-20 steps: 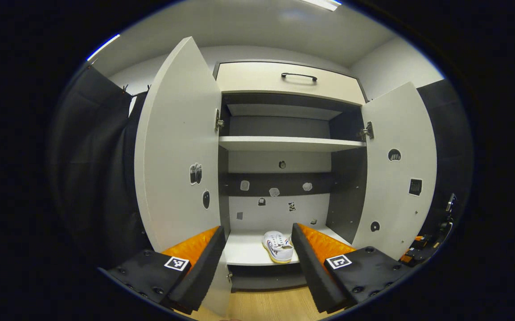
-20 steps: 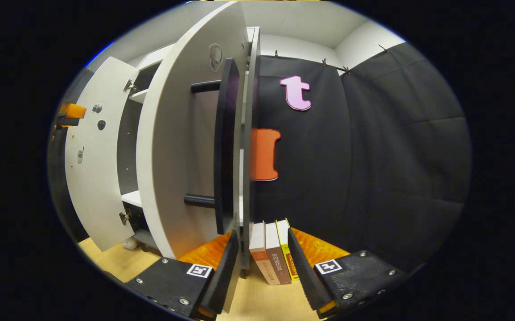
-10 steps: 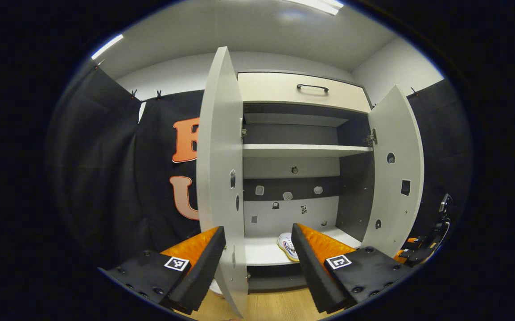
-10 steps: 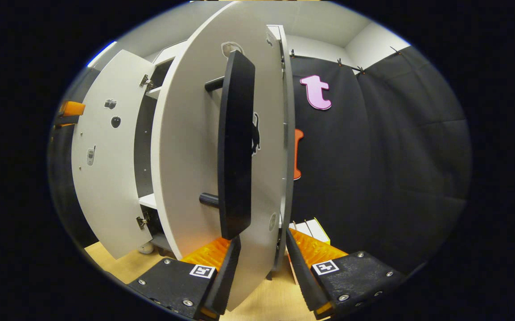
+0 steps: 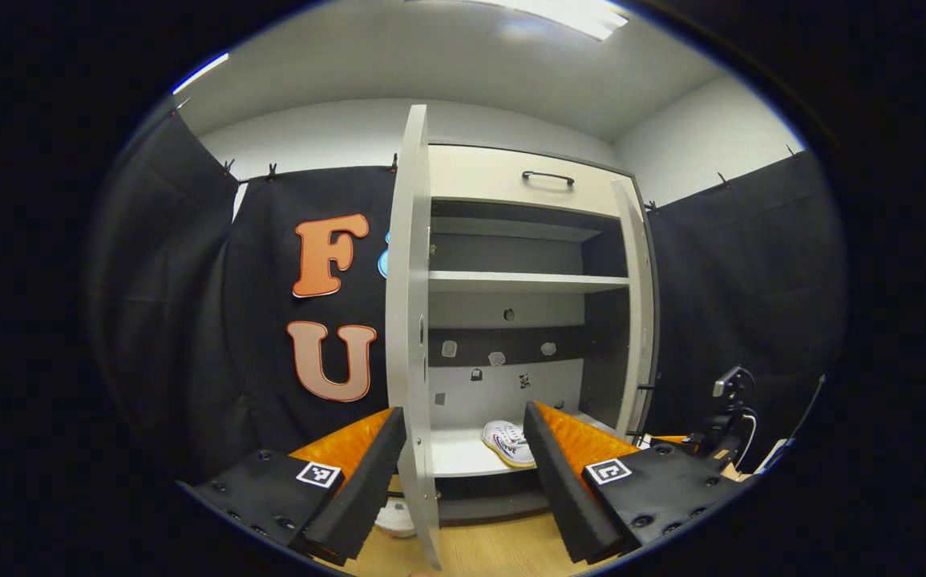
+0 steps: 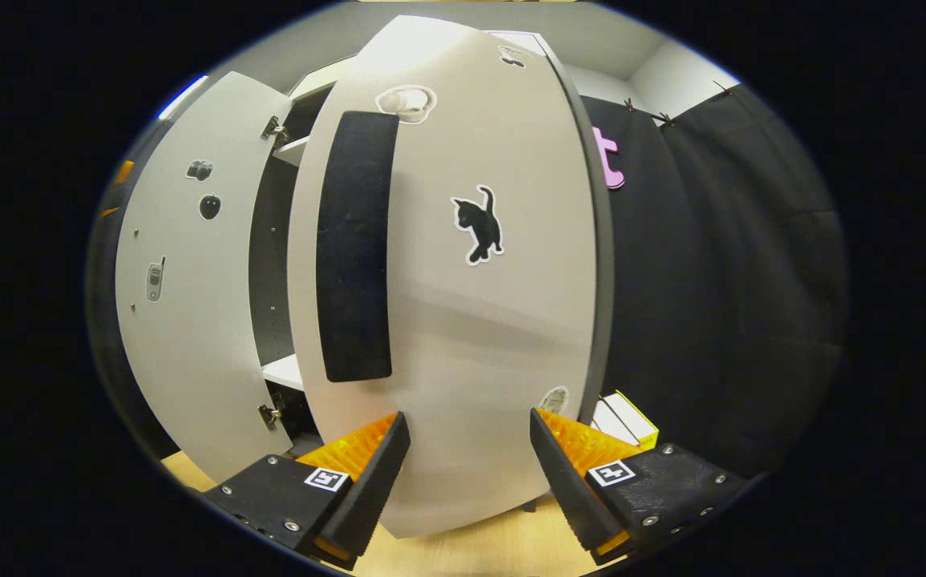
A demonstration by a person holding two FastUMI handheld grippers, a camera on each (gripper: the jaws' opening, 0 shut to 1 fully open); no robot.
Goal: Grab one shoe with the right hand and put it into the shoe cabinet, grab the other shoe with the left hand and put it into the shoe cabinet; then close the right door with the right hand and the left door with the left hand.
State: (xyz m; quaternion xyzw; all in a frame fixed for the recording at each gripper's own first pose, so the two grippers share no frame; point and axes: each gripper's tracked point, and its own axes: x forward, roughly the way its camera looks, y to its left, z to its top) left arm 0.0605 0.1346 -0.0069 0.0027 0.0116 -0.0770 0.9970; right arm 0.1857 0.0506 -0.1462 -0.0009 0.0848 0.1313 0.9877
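Observation:
In the left gripper view the shoe cabinet (image 5: 527, 180) stands ahead of me. Its left door (image 5: 413, 304) is edge-on, and its right door (image 5: 637, 312) is swung most of the way in. One white shoe (image 5: 507, 443) lies on the bottom shelf. My left gripper (image 5: 463, 473) is open, and the left door's lower edge stands between its fingers, close to the left one. In the right gripper view my right gripper (image 6: 467, 457) is open, close against the right door's outer face (image 6: 495, 336), below its long black handle (image 6: 354, 248). The left door's inner face (image 6: 190, 304) shows beyond.
A white rounded thing (image 5: 394, 517) lies on the wooden floor behind the left door's foot, partly hidden. Books (image 6: 623, 417) stand on the floor right of the cabinet. Dark hardware with cables (image 5: 727, 401) sits beyond the right door. Black cloth walls flank the cabinet.
The right door has swung from wide open to nearly shut, and my right gripper now faces its outer side. In the left gripper view the left door has turned edge-on between the fingers.

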